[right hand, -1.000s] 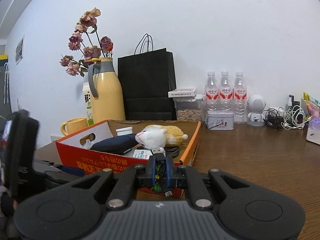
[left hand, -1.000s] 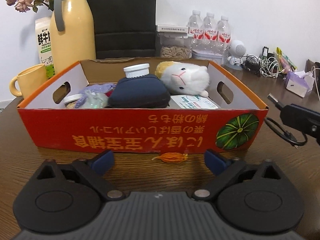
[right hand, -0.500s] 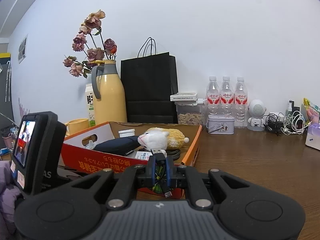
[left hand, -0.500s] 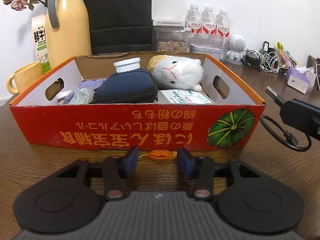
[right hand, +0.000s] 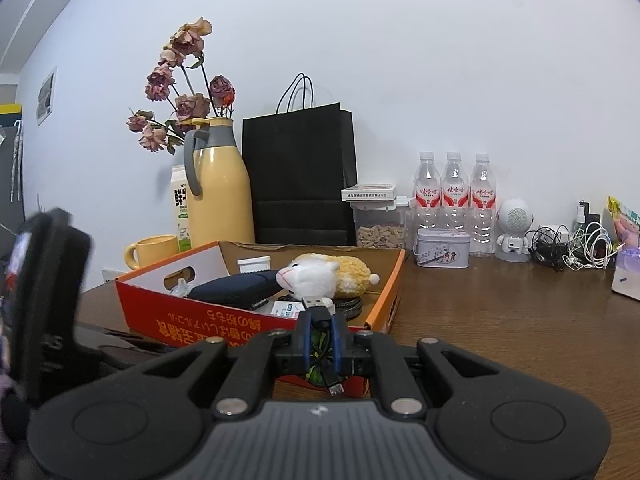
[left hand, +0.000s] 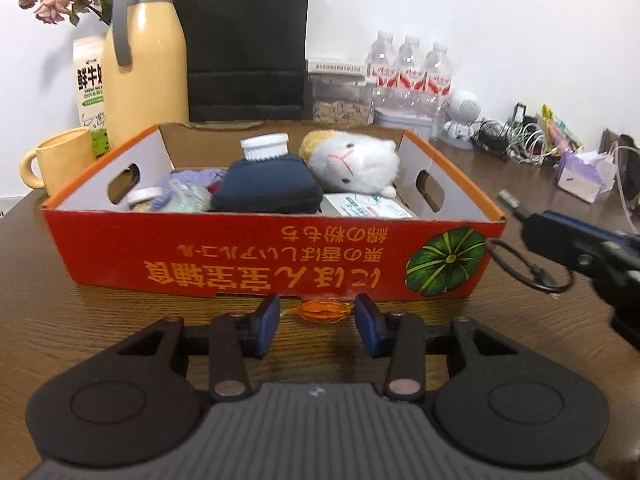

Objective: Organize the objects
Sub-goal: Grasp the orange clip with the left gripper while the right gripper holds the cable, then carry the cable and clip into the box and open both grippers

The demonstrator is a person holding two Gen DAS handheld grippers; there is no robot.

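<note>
An orange cardboard box (left hand: 256,256) stands on the wooden table and holds a plush sheep (left hand: 352,160), a navy pouch (left hand: 266,188), a white-capped jar (left hand: 265,146) and small packets. A small orange wrapped candy (left hand: 318,311) lies on the table against the box's front wall. My left gripper (left hand: 316,320) is open with a blue pad on each side of the candy, not touching it. My right gripper (right hand: 320,332) is shut on a short black USB cable (right hand: 318,308) and holds it near the box's right front corner; it also shows in the left wrist view (left hand: 560,240).
Behind the box stand a yellow thermos (left hand: 144,64), a yellow mug (left hand: 60,160), a milk carton (left hand: 90,88), a black paper bag (left hand: 244,40), a snack container (left hand: 340,104) and three water bottles (left hand: 410,68). A tin (right hand: 442,248), a small robot speaker (right hand: 516,228) and tangled cables (right hand: 572,244) sit at right.
My left gripper's jaws have narrowed from wide open and moved forward around the candy. My right gripper has kept its hold on the cable and drifted slightly.
</note>
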